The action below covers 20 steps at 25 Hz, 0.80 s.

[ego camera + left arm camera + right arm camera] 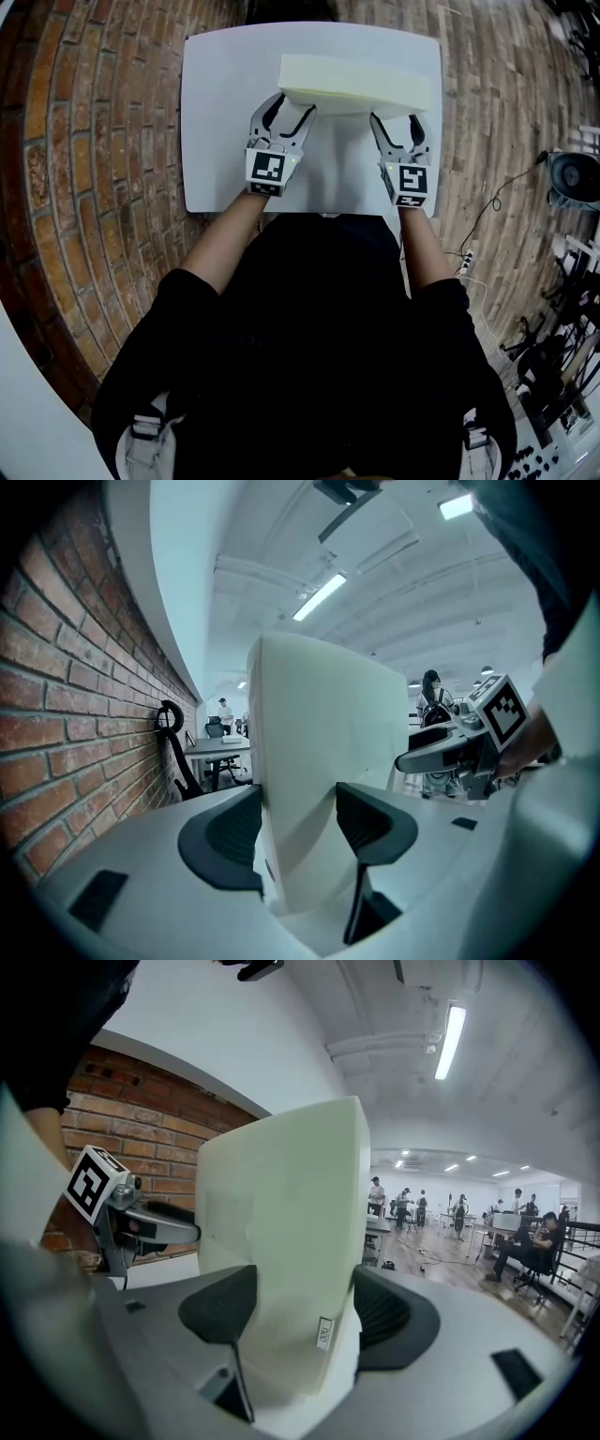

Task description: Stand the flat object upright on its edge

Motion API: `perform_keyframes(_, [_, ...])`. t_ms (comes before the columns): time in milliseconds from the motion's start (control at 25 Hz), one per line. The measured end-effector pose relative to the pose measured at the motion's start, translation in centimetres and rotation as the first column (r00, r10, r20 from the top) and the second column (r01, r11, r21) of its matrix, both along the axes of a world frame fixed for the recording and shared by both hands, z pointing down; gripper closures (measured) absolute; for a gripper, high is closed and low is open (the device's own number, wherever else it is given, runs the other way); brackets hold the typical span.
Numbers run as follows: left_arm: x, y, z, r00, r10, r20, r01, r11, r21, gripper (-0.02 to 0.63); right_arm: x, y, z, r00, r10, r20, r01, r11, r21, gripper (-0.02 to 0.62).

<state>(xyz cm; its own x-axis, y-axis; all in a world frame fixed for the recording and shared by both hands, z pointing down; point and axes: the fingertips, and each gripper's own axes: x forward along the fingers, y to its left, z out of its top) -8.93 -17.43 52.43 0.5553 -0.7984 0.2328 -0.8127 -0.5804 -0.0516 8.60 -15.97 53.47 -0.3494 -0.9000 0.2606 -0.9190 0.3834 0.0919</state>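
**A:** What appears at the left of the white table?

**B:** The left gripper. Its jaws are clamped on the pale foam slab near the slab's left end, with both dark pads pressed against it.

**A:** Where is the slab itself?

**B:** Over the table's far half, rising tall between each pair of jaws. Contact with the table cannot be judged.

**A:** And at the right?

**B:** The right gripper, its jaws likewise closed on the slab's right end.

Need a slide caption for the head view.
Pale slab gripped by left gripper and right gripper at a white table.
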Motion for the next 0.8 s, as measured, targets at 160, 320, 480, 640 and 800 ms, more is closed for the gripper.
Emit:
perform_keyframes(160, [0.0,0.5,0.7,1.000,0.005,0.001,-0.005,1.000,-0.019,0.350,-0.1,0.6,0.9,1.000,0.001,-0.005,-0.001,1.000,-0.008,0.268])
perform_keyframes(320, [-0.1,1.4,2.0,0.999,0.027,0.020,-0.027,1.000,-0.009,0.350,0.0,1.4,2.0,1.000,-0.007,-0.005,0.007,0.999,-0.031,0.274])
perform_keyframes(480, [0.0,1.7,2.3,0.999,0.034,0.026,-0.034,0.999,-0.010,0.349,0.1,1.8,2.5,1.000,-0.004,0.008,0.004,0.999,-0.043,0.273])
perform_keyframes(640, [-0.3,1.8,2.7,0.998,0.049,0.036,-0.049,0.999,-0.001,0.349,-0.1,2.0,2.8,1.000,-0.011,-0.002,0.011,0.999,-0.039,0.268])
perform_keyframes(800, [-0.3,2.0,2.7,0.997,0.063,0.033,-0.063,0.998,-0.009,0.349,0.0,2.2,2.9,1.000,-0.029,-0.009,0.029,0.999,-0.045,0.271])
